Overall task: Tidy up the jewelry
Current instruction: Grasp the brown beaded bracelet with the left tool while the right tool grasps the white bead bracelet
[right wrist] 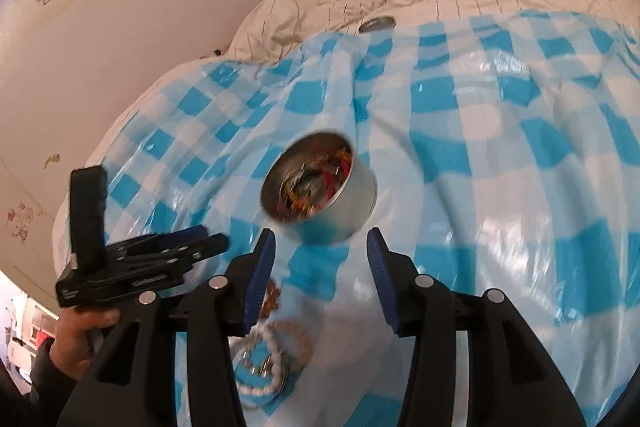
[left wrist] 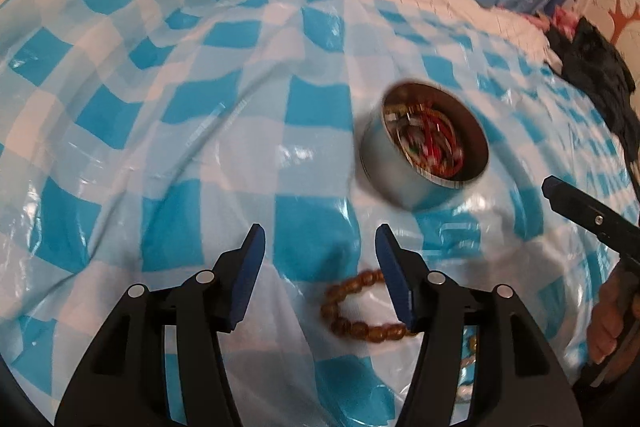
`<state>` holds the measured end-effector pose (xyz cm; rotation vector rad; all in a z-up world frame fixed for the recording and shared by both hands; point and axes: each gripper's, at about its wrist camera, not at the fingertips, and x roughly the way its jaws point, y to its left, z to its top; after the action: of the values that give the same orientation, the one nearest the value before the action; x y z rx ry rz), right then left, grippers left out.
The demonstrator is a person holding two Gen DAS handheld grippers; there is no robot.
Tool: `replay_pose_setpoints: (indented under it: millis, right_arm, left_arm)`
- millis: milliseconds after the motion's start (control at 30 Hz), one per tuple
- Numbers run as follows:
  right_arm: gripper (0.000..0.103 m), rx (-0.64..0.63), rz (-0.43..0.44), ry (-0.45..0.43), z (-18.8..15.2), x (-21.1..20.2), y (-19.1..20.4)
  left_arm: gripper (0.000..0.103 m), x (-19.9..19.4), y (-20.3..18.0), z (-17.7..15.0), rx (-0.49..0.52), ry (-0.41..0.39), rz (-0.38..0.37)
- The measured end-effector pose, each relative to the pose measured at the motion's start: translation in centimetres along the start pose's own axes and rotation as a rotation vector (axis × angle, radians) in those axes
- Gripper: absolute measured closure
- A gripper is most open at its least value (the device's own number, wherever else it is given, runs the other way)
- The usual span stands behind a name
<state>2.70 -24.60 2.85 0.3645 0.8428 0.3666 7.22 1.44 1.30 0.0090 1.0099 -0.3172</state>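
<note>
Left hand-held gripper (left wrist: 320, 247): half open, empty.
Bracelet (left wrist: 352, 311): at 6 o'clock beneath it, touching nothing, nearest this hand.
Tin (left wrist: 424, 147): 1 o'clock.
Right hand-held gripper (right wrist: 320, 251): half open, empty.

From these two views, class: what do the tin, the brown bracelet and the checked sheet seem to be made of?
Tin: probably metal, with a smooth, dull silver wall.
Brown bracelet: glossy oval beads, perhaps wood or resin; the look leaves it open.
Checked sheet: likely thin plastic film, given its bright glare and sharp crinkles.
</note>
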Motion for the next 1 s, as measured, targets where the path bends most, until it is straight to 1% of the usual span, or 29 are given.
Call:
replay_pose_setpoints:
  millis: [67, 133, 200, 267, 367, 500, 600, 867, 967, 1000]
  right_arm:
    - [0.056, -0.018, 0.002, 0.037, -0.9, 0.4, 0.5]
    - [0.056, -0.063, 0.017, 0.098, -1.5, 1.3, 1.5]
    - [0.056, -0.1, 0.042, 0.122, -1.9, 1.6, 2.3]
    - [0.056, -0.173, 0.057, 0.15, -2.5, 1.8, 3.5]
    - [0.056, -0.253, 0.064, 0.178, -3.5, 2.2, 4.7]
    - [0.06, -0.327, 0.061, 0.201, -4.6, 2.8, 6.0]
    - [0.061, -0.342, 0.059, 0.212, -5.0, 3.1, 6.2]
    - [0.062, -0.346, 0.047, 0.24, -5.7, 4.2, 6.2]
    - [0.065, -0.356, 0.041, 0.244, -6.0, 4.4, 6.3]
    - [0.068, -0.359, 0.037, 0.242, -6.1, 4.5, 6.3]
  left_arm:
    - [0.048, 0.6, -0.6, -0.7, 0.039, 0.015, 0.023]
    - [0.047, 0.9, -1.0, -1.2, 0.074, 0.017, 0.049]
    - [0.046, 1.0, -1.3, -1.5, 0.098, 0.017, 0.065]
    - [0.046, 0.9, -1.4, -1.8, 0.114, 0.017, 0.073]
    - [0.046, 0.7, -1.3, -2.1, 0.119, 0.012, 0.072]
    - [0.046, 0.7, -1.3, -2.4, 0.13, 0.013, 0.08]
    - [0.046, 0.7, -1.4, -2.6, 0.139, 0.015, 0.089]
    - [0.039, 0.7, -1.8, -2.7, 0.155, 0.013, 0.097]
    - [0.037, 0.7, -2.0, -2.8, 0.166, 0.014, 0.105]
    - [0.037, 0.8, -2.0, -2.8, 0.168, 0.015, 0.107]
